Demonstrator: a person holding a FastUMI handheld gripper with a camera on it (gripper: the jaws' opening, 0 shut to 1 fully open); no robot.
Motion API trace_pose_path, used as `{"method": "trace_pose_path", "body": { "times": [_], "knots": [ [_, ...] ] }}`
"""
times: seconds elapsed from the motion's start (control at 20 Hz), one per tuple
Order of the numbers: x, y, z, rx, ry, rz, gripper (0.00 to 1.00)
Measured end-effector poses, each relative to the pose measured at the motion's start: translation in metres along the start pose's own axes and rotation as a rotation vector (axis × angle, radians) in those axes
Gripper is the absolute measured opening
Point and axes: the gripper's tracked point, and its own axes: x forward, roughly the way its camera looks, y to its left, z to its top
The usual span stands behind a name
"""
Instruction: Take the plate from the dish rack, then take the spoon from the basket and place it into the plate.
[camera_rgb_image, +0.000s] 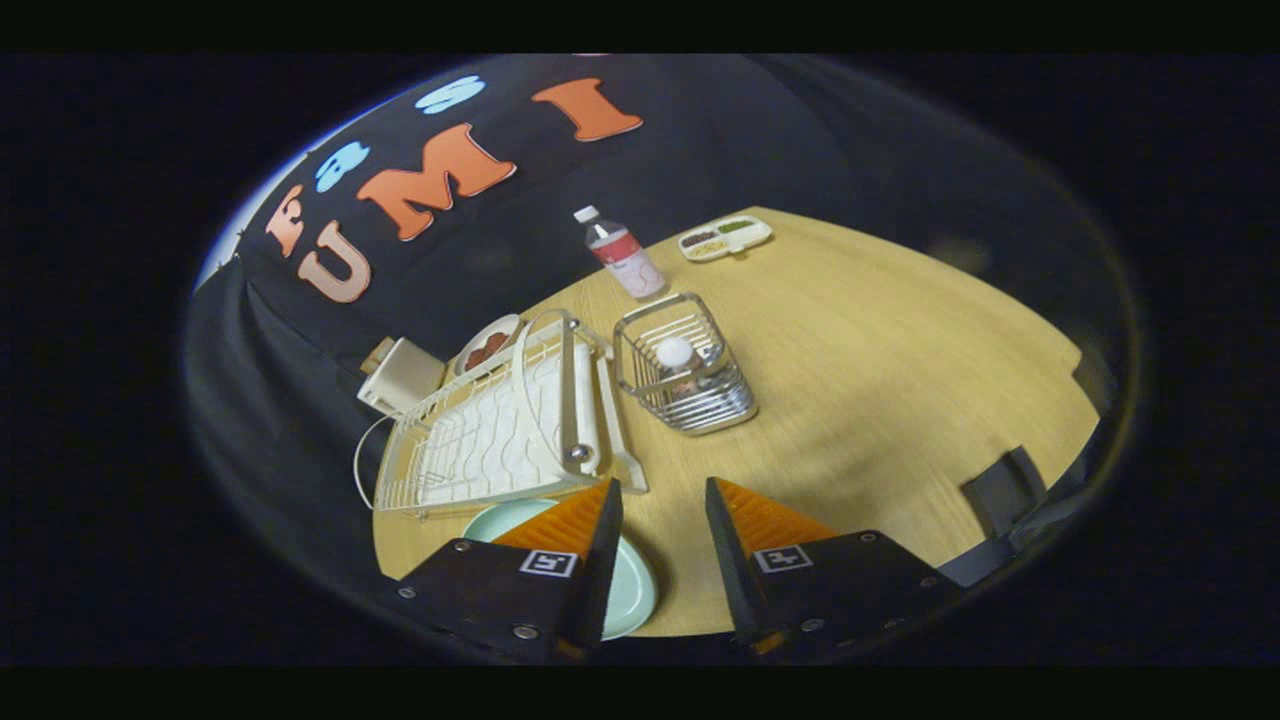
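A pale green plate lies flat on the wooden table, partly hidden under my left finger, right in front of the cream dish rack. The rack holds no plate. Beyond my fingers and to the right of the rack stands a wire basket with a white-headed spoon upright inside it. My gripper is open above the table, with bare wood showing between the fingers.
A bottle with a red label stands behind the basket. A white divided tray with food sits at the far edge. A small plate of food and a beige box lie behind the rack. Dark clamps grip the table's right edge.
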Motion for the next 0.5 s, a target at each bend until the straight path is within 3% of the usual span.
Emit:
{"method": "trace_pose_path", "body": {
  "times": [0.1, 0.25, 0.5],
  "knots": [
    [-0.002, -0.005, 0.025, -0.080, -0.089, -0.021, 0.56],
    [-0.002, -0.003, 0.055, -0.218, -0.210, -0.040, 0.57],
    [0.010, 0.004, 0.073, -0.373, -0.287, -0.061, 0.57]
  ]
}}
